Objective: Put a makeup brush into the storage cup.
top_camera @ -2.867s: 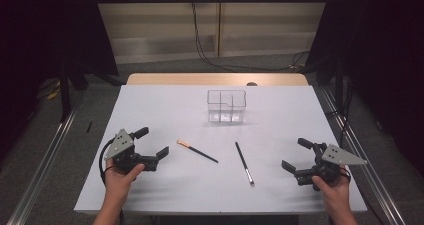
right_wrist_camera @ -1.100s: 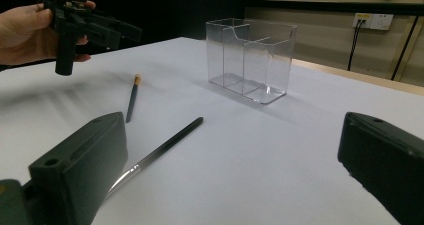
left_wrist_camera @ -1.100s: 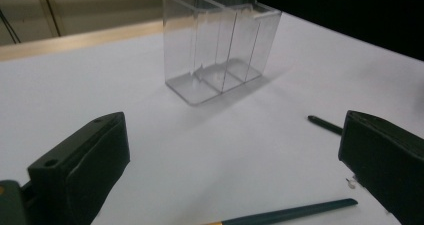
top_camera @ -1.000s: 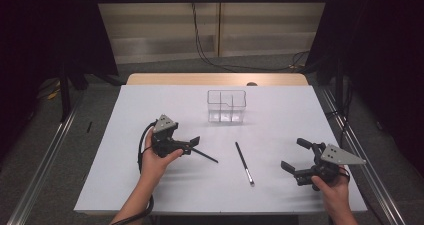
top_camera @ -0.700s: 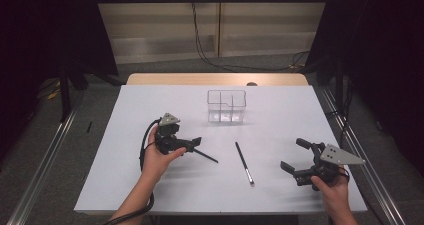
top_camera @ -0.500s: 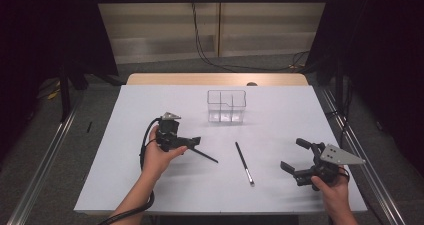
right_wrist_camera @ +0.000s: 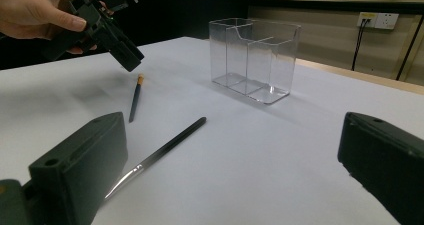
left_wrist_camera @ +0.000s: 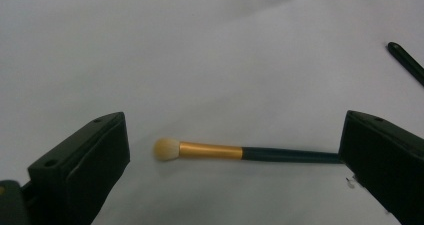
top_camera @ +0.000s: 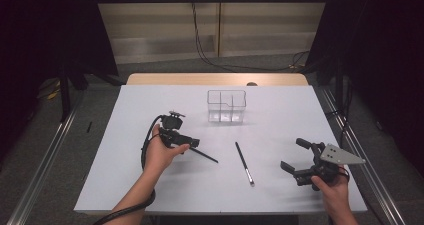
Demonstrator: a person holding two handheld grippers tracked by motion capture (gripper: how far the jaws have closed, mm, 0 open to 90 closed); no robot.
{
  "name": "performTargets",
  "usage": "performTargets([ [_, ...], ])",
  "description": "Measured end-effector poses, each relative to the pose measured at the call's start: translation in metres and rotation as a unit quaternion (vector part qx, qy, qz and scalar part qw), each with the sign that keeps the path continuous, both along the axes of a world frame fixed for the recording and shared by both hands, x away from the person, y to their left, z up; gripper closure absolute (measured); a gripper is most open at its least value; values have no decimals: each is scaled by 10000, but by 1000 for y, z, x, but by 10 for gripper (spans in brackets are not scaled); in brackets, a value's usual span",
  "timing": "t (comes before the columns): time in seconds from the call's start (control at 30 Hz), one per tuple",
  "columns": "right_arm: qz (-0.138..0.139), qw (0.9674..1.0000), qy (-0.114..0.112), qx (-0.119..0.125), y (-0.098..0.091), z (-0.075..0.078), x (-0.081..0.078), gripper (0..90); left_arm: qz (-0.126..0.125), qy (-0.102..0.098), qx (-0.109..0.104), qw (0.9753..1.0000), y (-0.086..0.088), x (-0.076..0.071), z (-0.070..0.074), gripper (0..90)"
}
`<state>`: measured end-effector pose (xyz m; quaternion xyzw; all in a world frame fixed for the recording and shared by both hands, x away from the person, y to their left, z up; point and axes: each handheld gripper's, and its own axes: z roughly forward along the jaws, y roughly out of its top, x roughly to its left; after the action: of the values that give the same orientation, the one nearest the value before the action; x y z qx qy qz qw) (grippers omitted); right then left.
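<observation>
Now my left gripper [left_wrist_camera: 230, 150] jaws spread wide over gold-ferrule brush [left_wrist_camera: 235, 151], not touching; right gripper [top_camera: 300, 157] open too, idle.

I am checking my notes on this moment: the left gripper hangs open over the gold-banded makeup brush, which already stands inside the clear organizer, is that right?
Not quite. The left gripper does hang open over the gold-banded makeup brush, but the left gripper view shows the brush lying flat on the white table, not standing in the clear organizer.
</observation>
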<state>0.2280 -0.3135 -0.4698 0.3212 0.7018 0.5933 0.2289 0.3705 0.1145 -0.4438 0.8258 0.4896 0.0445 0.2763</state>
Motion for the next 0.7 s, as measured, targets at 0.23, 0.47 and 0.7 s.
performTargets([
  [0.23,-23,10000,11,13,-2,0,0,0,80,247,259,9993,-6,1,1,15],
  [0.47,-37,10000,15,12,-2,1,-1,0,211,423,401,9981,-10,1,-4,24],
  [0.7,-40,10000,0,37,-2,1,-1,0,260,517,500,9971,-18,-1,-7,25],
])
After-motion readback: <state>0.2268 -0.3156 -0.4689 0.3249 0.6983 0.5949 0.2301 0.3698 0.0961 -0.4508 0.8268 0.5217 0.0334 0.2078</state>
